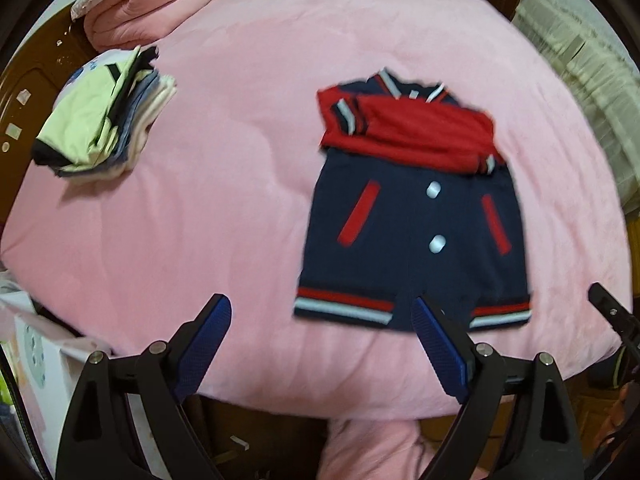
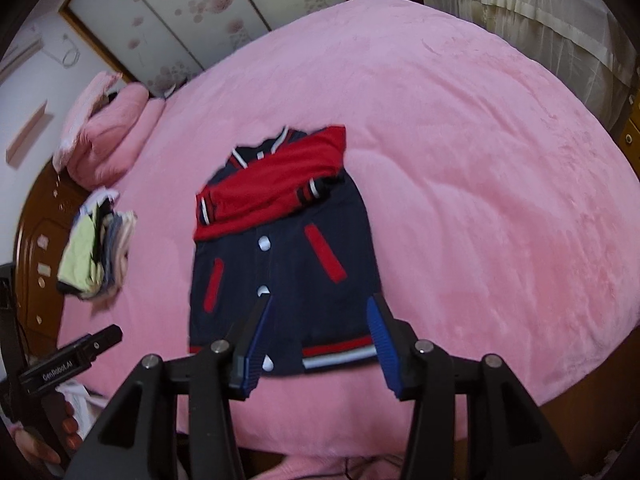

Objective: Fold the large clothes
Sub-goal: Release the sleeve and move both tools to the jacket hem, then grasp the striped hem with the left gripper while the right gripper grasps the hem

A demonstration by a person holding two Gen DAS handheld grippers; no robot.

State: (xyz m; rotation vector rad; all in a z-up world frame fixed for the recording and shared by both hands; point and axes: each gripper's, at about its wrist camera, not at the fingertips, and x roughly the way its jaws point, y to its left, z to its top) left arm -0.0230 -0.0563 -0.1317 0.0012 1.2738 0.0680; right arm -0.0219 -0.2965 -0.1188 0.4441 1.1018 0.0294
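**A:** Left wrist view: where does the jacket (image 1: 412,216) lie from each claw?

**B:** Flat on the bed (image 1: 240,184), ahead of both. The left claw (image 1: 322,346), wide and empty, has the hem before its right finger; the right claw (image 2: 318,344), half open and empty, hangs over the hem, so it looks nearer.

**A:** And its long axis?

**B:** Hem toward the claws, collar away, red sleeves crossed over the chest.
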